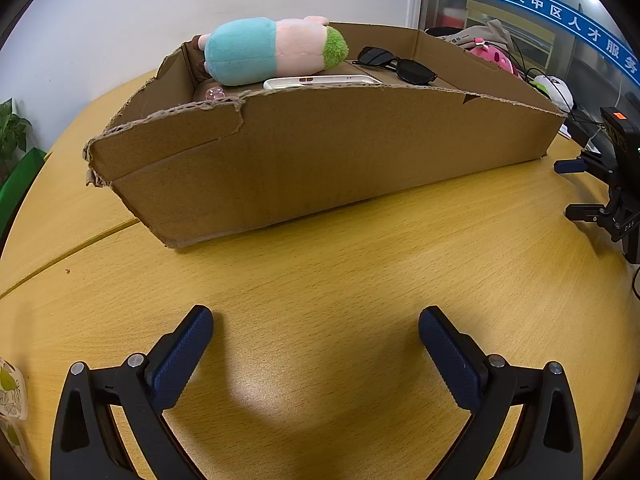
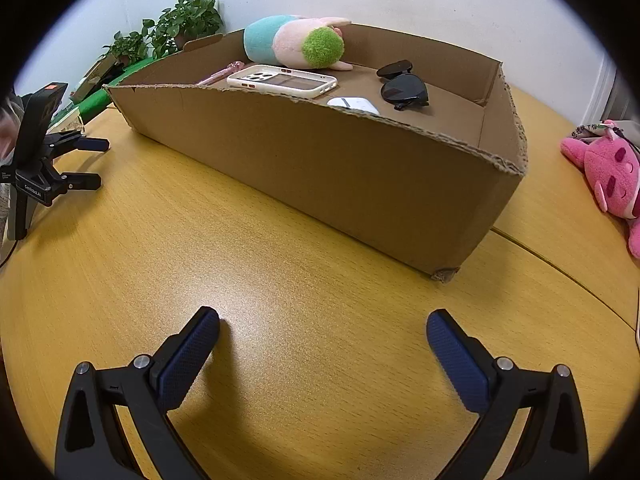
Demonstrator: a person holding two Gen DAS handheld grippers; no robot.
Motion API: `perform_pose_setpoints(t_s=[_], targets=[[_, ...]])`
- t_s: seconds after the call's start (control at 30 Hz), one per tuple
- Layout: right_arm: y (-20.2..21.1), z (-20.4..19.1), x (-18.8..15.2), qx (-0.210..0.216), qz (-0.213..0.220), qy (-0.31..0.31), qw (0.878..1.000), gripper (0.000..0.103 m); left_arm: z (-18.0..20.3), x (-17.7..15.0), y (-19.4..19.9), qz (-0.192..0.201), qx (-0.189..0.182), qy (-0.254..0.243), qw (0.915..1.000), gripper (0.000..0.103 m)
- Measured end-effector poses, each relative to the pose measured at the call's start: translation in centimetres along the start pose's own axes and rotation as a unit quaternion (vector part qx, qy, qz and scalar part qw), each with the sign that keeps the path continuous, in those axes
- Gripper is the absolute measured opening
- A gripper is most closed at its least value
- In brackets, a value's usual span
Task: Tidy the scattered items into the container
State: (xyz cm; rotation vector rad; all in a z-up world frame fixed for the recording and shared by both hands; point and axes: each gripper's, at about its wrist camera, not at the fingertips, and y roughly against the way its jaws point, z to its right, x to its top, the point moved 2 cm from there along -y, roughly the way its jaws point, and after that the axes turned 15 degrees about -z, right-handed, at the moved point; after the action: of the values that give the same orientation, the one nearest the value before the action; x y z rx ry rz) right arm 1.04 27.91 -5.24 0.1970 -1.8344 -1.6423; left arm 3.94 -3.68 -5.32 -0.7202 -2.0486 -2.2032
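Left tool (image 1: 316, 328) and right tool (image 2: 323, 332) both spread wide, nothing between fingers, low over bare tabletop (image 2: 280, 280) in front of cardboard box (image 2: 340, 176). Inside box: plush toy (image 2: 294, 42), phone case (image 2: 282, 81), sunglasses (image 2: 404, 86), white earbud case (image 2: 354, 105) half hidden by torn front wall, pink item (image 2: 222, 74) mostly cut off, type unclear. Pink plush (image 2: 608, 168) lies outside on tabletop, right of box, partly cropped at frame edge.

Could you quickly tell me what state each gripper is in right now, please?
Left gripper: open, holding nothing, above the bare table.
Right gripper: open, holding nothing, in front of the cardboard box.
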Motion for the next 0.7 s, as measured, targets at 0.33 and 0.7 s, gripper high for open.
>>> perform_pose_setpoints(t_s=[0.33,0.7], targets=[[0.10,0.24,0.00,0.002,-0.001,0.000,1.000,0.103,0.06,-0.05,0.03,0.000,0.000,0.000,1.0000,0.103],[0.17,0.33,0.00,0.003,-0.001,0.001,1.000,0.103,0.08,-0.13,0.04,0.001,0.000,0.001,1.0000,0.103]])
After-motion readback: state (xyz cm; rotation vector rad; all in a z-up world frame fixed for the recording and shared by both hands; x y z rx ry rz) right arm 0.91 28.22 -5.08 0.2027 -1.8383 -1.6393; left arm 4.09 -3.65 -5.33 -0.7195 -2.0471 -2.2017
